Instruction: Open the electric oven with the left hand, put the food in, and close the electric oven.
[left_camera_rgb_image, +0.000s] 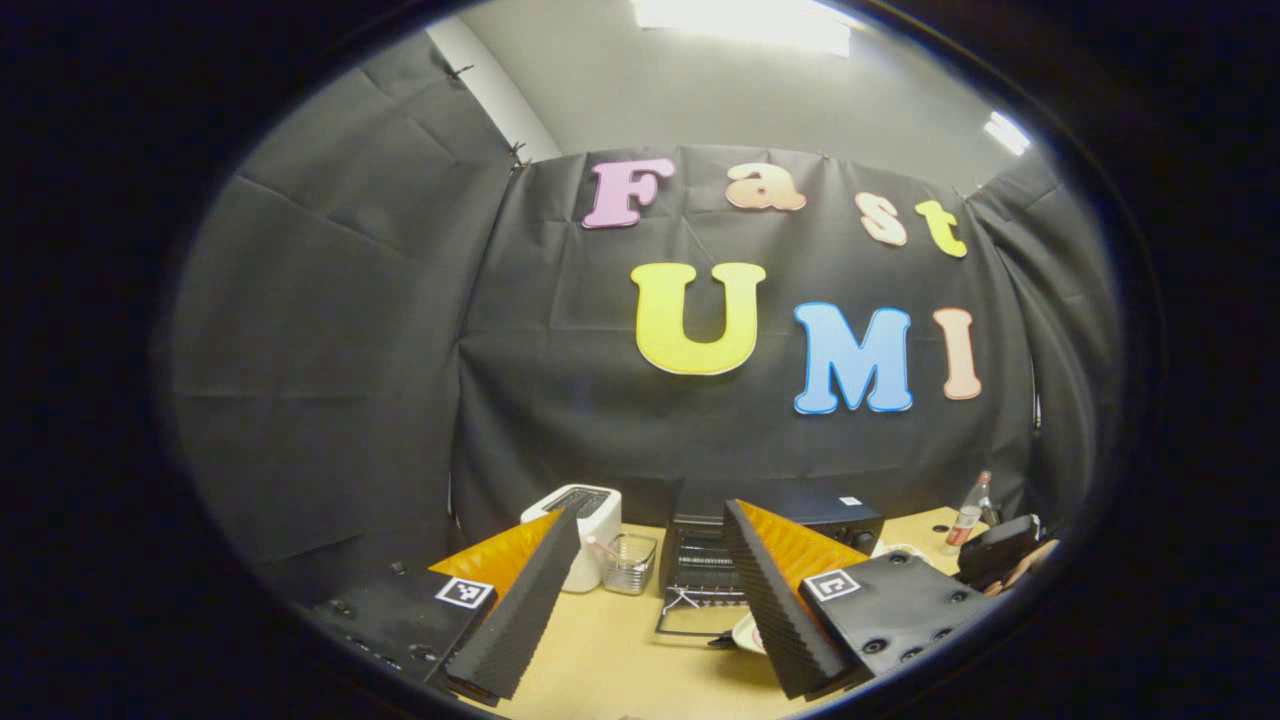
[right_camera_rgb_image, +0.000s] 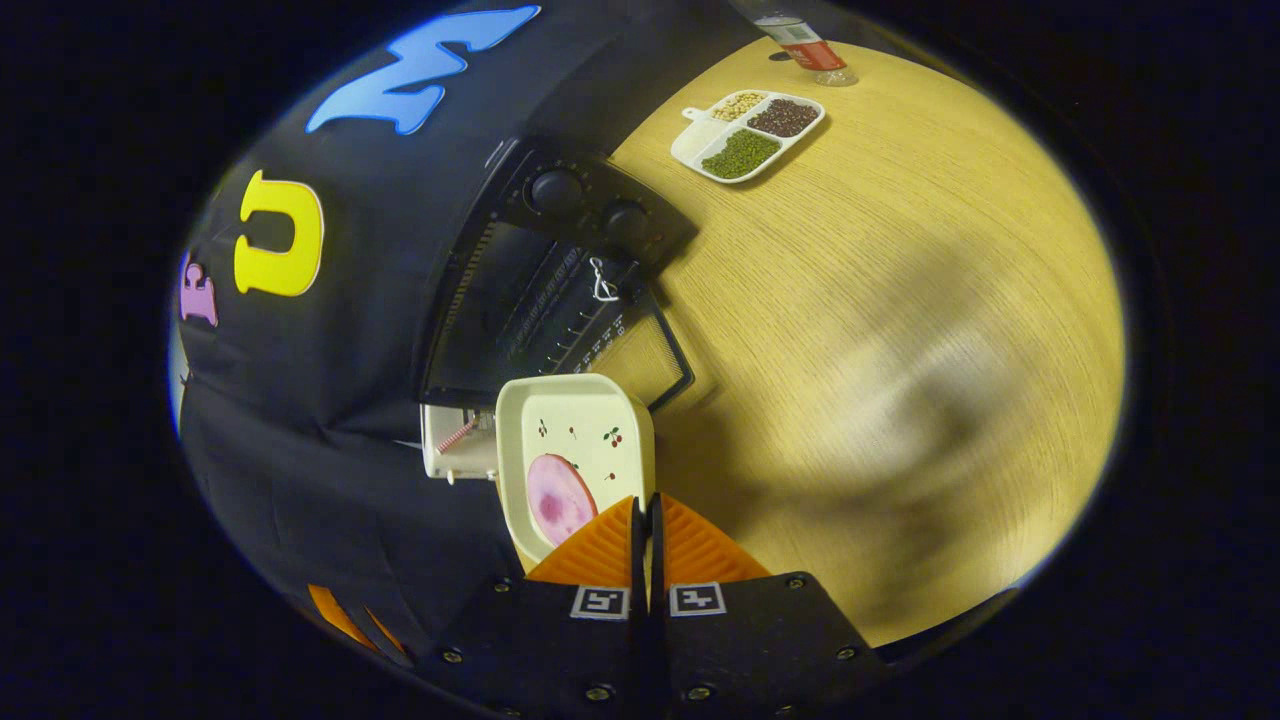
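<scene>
Both fingers of the right gripper (right_camera_rgb_image: 645, 520) pinch the rim of a plate (right_camera_rgb_image: 575, 440) carrying a pink slice of food (right_camera_rgb_image: 558, 498), just in front of the oven (right_camera_rgb_image: 540, 290), whose door (right_camera_rgb_image: 650, 355) hangs open. Farther off, the left gripper (left_camera_rgb_image: 650, 600) is spread wide, apart from the oven (left_camera_rgb_image: 770, 530) on the table (left_camera_rgb_image: 620, 660).

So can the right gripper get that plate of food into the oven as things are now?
Probably yes. The oven door is already down, its mouth open, and the right gripper, jaws shut on the plate with the ham slice, holds it just in front with nothing between.
</scene>
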